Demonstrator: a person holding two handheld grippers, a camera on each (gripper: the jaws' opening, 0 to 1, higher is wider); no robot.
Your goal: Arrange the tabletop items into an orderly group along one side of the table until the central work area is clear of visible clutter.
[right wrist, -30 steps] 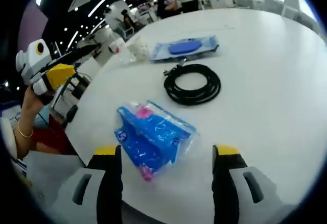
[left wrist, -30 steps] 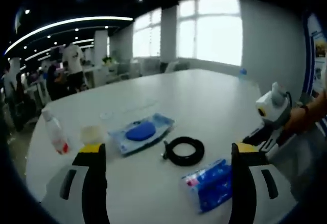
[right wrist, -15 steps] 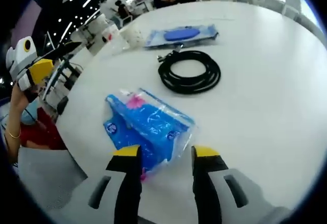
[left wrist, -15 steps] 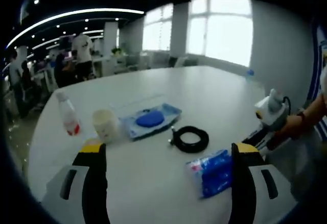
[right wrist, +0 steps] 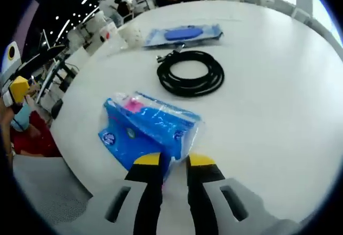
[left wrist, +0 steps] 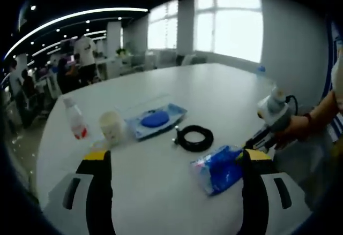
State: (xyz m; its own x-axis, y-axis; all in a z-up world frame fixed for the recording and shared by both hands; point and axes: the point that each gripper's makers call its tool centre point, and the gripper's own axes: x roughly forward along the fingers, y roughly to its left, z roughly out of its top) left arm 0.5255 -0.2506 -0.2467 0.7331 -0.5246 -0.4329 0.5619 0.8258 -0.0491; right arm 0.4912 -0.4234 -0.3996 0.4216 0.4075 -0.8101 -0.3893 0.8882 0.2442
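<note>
A blue plastic packet (right wrist: 150, 125) lies near the edge of the white table (right wrist: 268, 85). My right gripper (right wrist: 174, 161) has its jaws drawn in on the packet's near corner. In the left gripper view the packet (left wrist: 220, 169) lies at lower right, and the right gripper (left wrist: 252, 145) meets its edge, held by a hand. My left gripper (left wrist: 177, 157) is open above the table with nothing between its jaws. Beyond the packet a black cable coil (right wrist: 190, 73) lies flat. A blue flat pack (right wrist: 182, 33), a paper cup (left wrist: 111, 127) and a small bottle (left wrist: 75, 123) sit farther off.
The table's rounded edge (left wrist: 48, 154) runs close on the left. People and desks stand in the room (left wrist: 80, 53) beyond the table. The left gripper (right wrist: 17, 82) shows off the table's edge in the right gripper view.
My right gripper's jaws went from wide apart to closed in on the blue packet's corner. The left gripper stayed open; its view shifted slightly.
</note>
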